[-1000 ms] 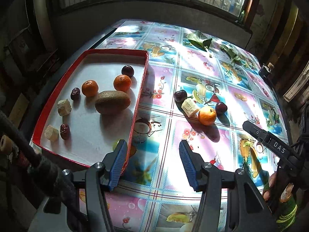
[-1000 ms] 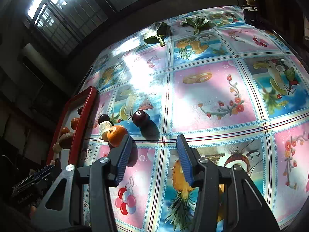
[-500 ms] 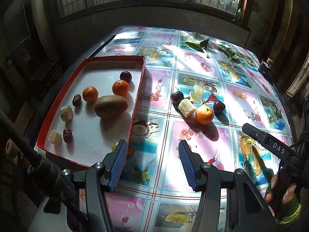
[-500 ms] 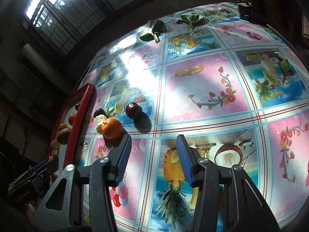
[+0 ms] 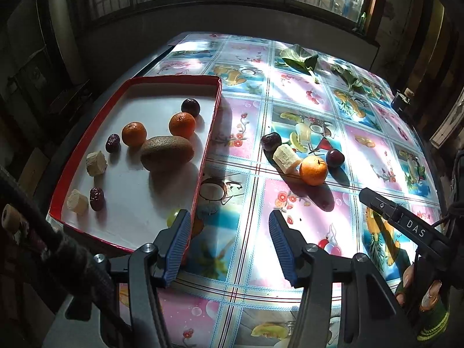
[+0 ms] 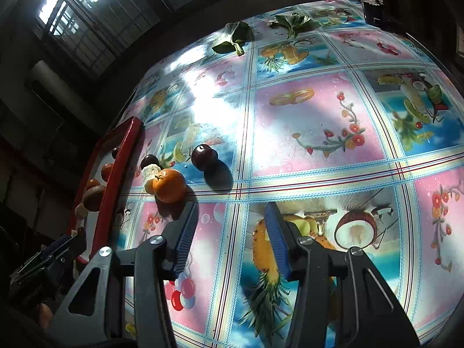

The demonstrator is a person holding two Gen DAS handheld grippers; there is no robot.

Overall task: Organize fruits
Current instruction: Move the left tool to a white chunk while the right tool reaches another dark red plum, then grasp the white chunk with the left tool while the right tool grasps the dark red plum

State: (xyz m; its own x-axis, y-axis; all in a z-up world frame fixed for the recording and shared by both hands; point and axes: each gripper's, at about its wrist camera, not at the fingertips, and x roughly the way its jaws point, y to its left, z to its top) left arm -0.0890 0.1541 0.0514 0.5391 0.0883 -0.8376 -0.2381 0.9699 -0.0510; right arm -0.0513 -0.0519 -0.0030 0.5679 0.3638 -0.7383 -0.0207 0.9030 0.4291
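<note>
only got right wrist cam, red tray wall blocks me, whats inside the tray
observer: The left wrist view shows the red-rimmed white tray holding two round oranges, a brown kiwi, a dark plum, two red dates and two pale banana chunks.
operator: and the left tongs, open or shut
observer: The left tongs are open and empty, over the tray's near right corner.

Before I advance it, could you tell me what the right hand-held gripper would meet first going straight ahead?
Probably only the fruit-printed glossy tablecloth; the right hand-held gripper is open, and the round orange tangerine sits left of its line.
</note>
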